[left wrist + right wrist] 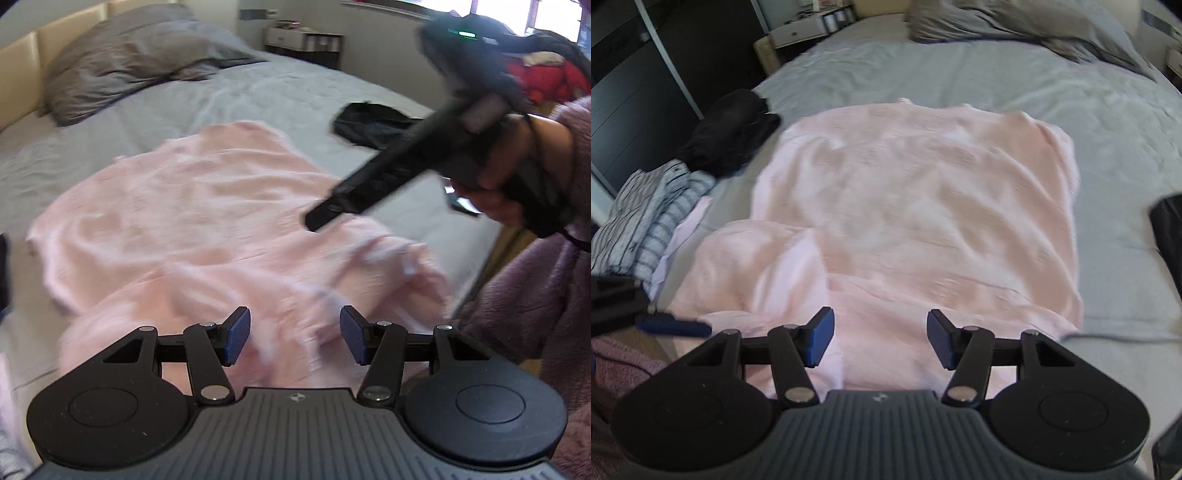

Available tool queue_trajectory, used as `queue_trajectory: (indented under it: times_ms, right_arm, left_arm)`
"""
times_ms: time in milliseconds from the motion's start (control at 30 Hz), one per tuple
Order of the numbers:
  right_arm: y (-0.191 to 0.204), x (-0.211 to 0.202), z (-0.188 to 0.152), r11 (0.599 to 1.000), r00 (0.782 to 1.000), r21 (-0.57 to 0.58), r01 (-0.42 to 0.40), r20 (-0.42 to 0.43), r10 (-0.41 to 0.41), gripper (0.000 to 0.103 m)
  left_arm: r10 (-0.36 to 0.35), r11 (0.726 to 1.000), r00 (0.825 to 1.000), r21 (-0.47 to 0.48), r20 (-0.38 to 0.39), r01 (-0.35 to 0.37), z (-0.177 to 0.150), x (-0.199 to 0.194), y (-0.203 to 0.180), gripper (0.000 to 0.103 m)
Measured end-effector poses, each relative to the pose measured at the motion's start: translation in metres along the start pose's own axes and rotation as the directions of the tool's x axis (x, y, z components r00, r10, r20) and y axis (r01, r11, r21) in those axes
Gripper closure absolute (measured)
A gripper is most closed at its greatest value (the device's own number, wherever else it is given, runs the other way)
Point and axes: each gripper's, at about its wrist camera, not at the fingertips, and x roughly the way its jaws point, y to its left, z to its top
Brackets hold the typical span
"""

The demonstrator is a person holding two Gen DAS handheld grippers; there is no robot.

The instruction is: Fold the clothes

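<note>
A pale pink fleecy garment (207, 206) (923, 206) lies spread across the grey bed (258, 92) (960, 74), its near end bunched in folds. My left gripper (295, 336) hovers open over that bunched near end, nothing pinched between its blue pads (236, 336). My right gripper (881, 341) is open too, above the garment's near edge, with only loose cloth below it. In the left wrist view the right gripper (321, 218) slants down over the garment's right side, held by a hand (509, 177) in a purple fuzzy sleeve. The left gripper's blue fingertip (672, 326) shows at the right wrist view's left edge.
A black garment (373, 125) (731, 129) lies beside the pink one, with striped clothes (653, 221) piled nearer the bed's edge. Grey pillows (122, 62) (1015, 22) sit at the headboard, a nightstand (303, 37) beyond. A dark object (1171, 229) lies at the right.
</note>
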Motion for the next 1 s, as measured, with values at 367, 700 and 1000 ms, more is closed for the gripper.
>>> queue_trajectory:
  times_ms: [367, 700, 1000]
  right_arm:
    - [0.078, 0.029, -0.013, 0.965, 0.992, -0.235, -0.117, -0.078, 0.102, 0.044]
    - [0.119, 0.064, -0.025, 0.928, 0.983, -0.351, -0.126, -0.169, 0.069, 0.034]
    - [0.100, 0.086, -0.007, 0.976, 0.981, -0.216, -0.005, -0.189, -0.037, 0.085]
  left_arm:
    - [0.045, 0.978, 0.995, -0.200, -0.088, -0.062, -0.018, 0.006, 0.071, 0.062]
    - [0.103, 0.959, 0.989, -0.252, -0.110, -0.128, -0.020, 0.013, 0.091, 0.063]
    - [0.158, 0.923, 0.980, -0.334, -0.123, -0.191, -0.026, 0.004, 0.118, 0.063]
